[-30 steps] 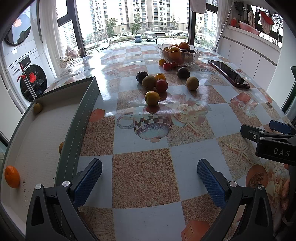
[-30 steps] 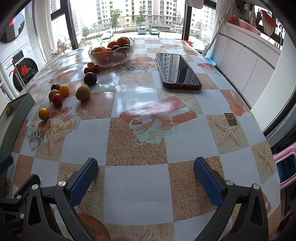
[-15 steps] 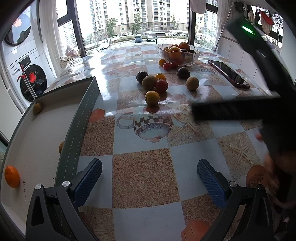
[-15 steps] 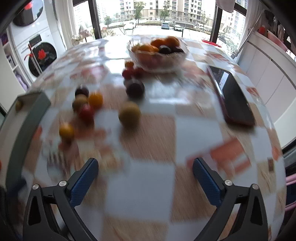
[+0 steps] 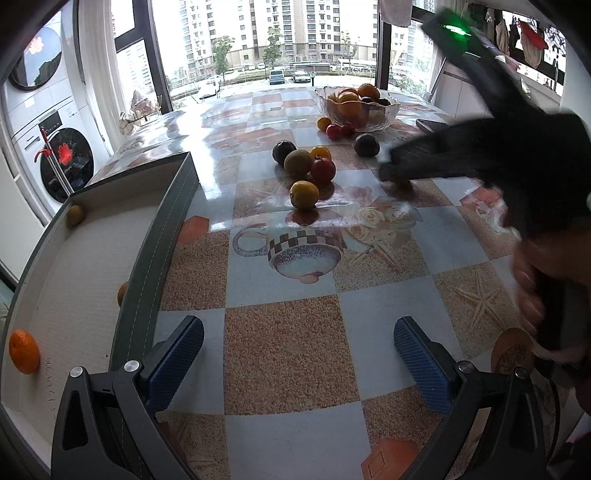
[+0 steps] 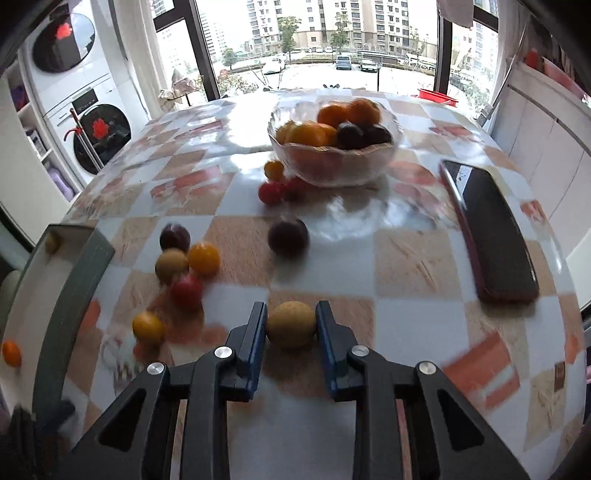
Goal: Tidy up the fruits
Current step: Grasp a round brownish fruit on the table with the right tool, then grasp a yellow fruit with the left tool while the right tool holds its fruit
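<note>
Closing our right gripper (image 6: 291, 325) on the yellow-brown fruit (image 6: 291, 324), which sits nearer us than the glass bowl (image 6: 334, 147), we judge it round, light, firm and prone to rolling. Pads at its widest sides suit it; our left gripper (image 5: 295, 360) hangs wide, empty.

Both wrist views low over table (image 5: 288, 354), facing windows; share fruit bowl (image 6: 332, 155).

Daylit windows (image 6: 332, 33), stacked washers (image 6: 96, 133)
</note>
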The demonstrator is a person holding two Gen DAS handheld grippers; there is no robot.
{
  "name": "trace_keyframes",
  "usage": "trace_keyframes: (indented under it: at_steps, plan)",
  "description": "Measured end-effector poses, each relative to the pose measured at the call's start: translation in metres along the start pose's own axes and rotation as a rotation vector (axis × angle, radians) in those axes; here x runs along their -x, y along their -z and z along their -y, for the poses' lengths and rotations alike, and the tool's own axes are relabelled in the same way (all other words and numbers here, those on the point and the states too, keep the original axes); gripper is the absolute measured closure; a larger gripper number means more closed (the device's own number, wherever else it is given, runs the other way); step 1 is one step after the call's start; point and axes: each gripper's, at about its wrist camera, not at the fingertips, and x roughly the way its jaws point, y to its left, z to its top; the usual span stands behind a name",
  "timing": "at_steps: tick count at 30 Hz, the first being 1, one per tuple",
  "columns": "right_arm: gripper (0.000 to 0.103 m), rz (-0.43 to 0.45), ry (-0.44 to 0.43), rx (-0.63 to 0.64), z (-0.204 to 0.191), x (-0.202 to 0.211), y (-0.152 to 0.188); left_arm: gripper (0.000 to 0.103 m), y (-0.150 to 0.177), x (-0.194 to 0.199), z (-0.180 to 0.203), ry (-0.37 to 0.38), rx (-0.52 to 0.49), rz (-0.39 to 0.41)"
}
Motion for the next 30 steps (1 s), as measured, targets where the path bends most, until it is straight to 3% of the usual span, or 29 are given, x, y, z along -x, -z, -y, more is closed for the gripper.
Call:
trace_keyframes:
  at_steps: [9,13,16,18,22,24,29,30]
  plan:
    - [0.074,0.053,0.018,-0.112,0.051,0.054,0.069,0.000,-0.011,-0.005,-0.001,0.007,0.002,-0.040]
    - [0.074,0.084,-0.002,-0.183,0.067,0.061,0.081,0.000,-0.033,-0.017,-0.003,-0.038,0.035,-0.075]
    - [0.074,0.092,-0.001,-0.191,0.067,0.061,0.082,0.000,-0.053,-0.023,-0.003,-0.049,0.059,-0.052]
    - [0.074,0.093,-0.001,-0.191,0.066,0.060,0.081,0.011,-0.066,-0.028,-0.002,-0.065,0.061,-0.039]
    - [0.074,0.100,-0.032,-0.217,0.068,0.061,0.082,0.033,-0.080,-0.048,-0.003,-0.075,0.074,-0.084]
    - [0.074,0.101,-0.034,-0.218,0.069,0.062,0.083,0.036,-0.084,-0.051,-0.006,-0.066,0.098,-0.078]
    - [0.074,0.100,-0.030,-0.215,0.069,0.062,0.084,0.080,-0.082,-0.047,0.000,-0.021,0.079,-0.066]
    - [0.074,0.100,-0.029,-0.215,0.069,0.062,0.084,0.079,-0.080,-0.046,0.003,-0.025,0.066,-0.059]
